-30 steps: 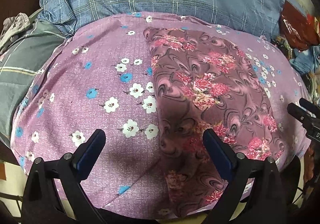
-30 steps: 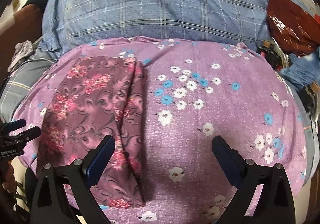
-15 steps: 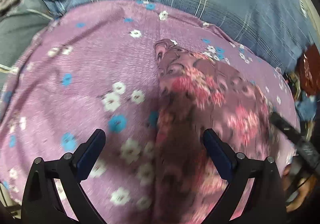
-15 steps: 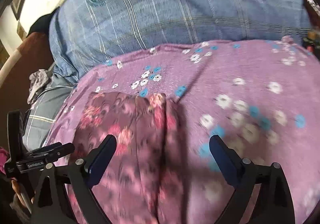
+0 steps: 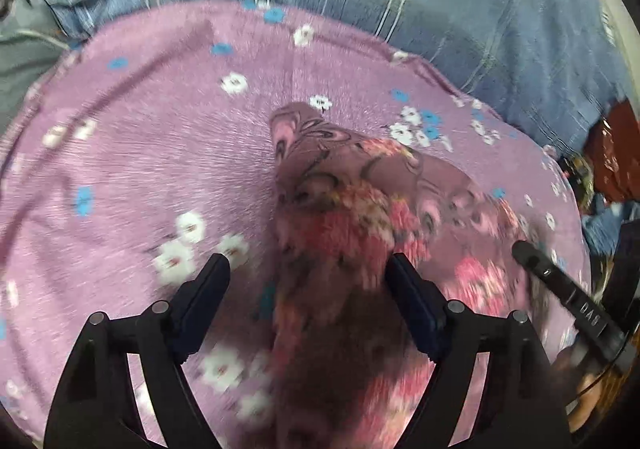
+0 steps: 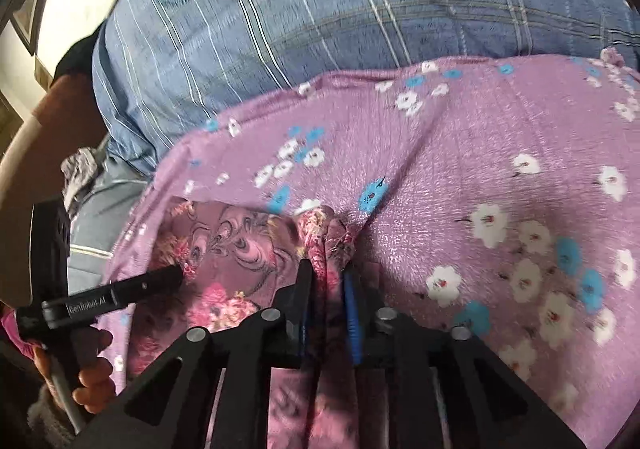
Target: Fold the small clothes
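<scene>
Right gripper (image 6: 326, 281) jaws, formerly wide, now closing on garment (image 6: 232, 245).

A purple flowered sheet (image 6: 500, 153) covers the work surface, with a blue checked blanket (image 6: 360, 1) (bearing a round emblem) bunched behind it. At upper left a pale wall (image 6: 72, 9) catches bright light; a red cloth (image 5: 616, 153) lies at the right.

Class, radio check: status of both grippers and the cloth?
Right gripper closing on the dark floral cloth's edge. Left gripper closing, straddling the cloth, no pinch. Nothing obstructing.
</scene>
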